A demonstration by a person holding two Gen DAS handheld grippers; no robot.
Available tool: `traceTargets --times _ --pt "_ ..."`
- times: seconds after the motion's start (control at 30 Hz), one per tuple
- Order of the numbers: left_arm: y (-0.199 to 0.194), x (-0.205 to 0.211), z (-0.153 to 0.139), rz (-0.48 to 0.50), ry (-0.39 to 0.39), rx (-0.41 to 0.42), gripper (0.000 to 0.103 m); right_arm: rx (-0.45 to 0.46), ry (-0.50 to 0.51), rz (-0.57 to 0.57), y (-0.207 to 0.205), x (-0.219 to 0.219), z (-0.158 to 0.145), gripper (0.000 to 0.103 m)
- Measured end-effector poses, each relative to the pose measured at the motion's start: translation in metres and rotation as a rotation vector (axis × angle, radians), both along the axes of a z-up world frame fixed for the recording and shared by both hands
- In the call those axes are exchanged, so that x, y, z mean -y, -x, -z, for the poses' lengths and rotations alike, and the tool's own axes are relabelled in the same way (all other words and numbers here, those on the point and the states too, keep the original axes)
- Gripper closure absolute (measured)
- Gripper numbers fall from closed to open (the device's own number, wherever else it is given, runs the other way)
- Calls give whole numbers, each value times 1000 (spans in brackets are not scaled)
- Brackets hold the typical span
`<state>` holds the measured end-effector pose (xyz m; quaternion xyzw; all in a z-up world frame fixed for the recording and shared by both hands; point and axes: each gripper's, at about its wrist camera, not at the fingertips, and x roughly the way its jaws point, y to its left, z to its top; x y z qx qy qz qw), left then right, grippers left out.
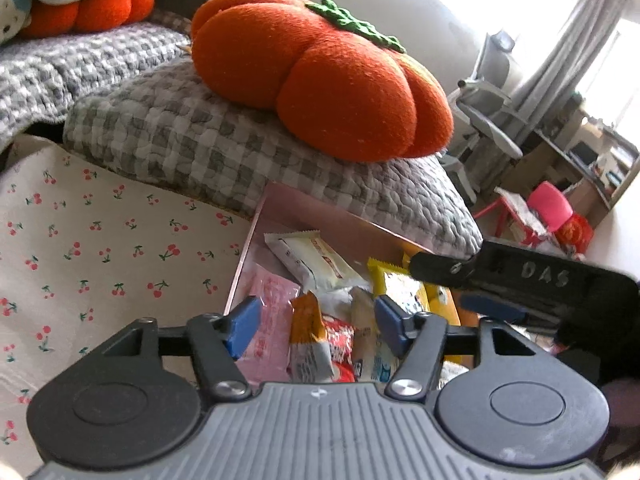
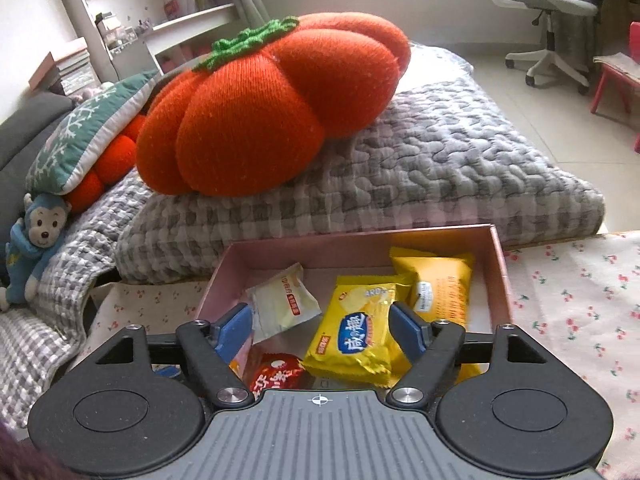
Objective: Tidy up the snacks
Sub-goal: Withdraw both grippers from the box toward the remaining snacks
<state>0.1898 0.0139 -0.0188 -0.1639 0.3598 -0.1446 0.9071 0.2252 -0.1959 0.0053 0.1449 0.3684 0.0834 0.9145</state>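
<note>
Both my grippers hover over the pink box, jaws wide apart and holding nothing. My right gripper sits above the yellow packet, white packet to its left; my left gripper hangs over the orange-and-white packet. I'd drop straight down, straddle one packet's middle, and close gently so neighbours aren't dragged.

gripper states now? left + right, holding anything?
Left gripper: open, holding nothing, above the snacks in the pink box.
Right gripper: open, holding nothing, above the yellow snack pack.
</note>
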Motion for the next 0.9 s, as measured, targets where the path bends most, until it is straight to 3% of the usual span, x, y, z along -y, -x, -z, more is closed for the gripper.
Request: traceTargets --times 0.2,0.43,0.7,0.9 --pt "20 6 -17 27 -75 22 24 34 -11 12 24 12 -29 17" --pt "46 5 -33 17 -117 4 9 43 15 -4 63 16 -47 15" --pt "77 5 -38 48 -254 -27 1 -9 39 -16 112 22 -43 9" --pt "96 -3 -31 53 -310 -87 0 -84 -20 -7 144 27 -27 9"
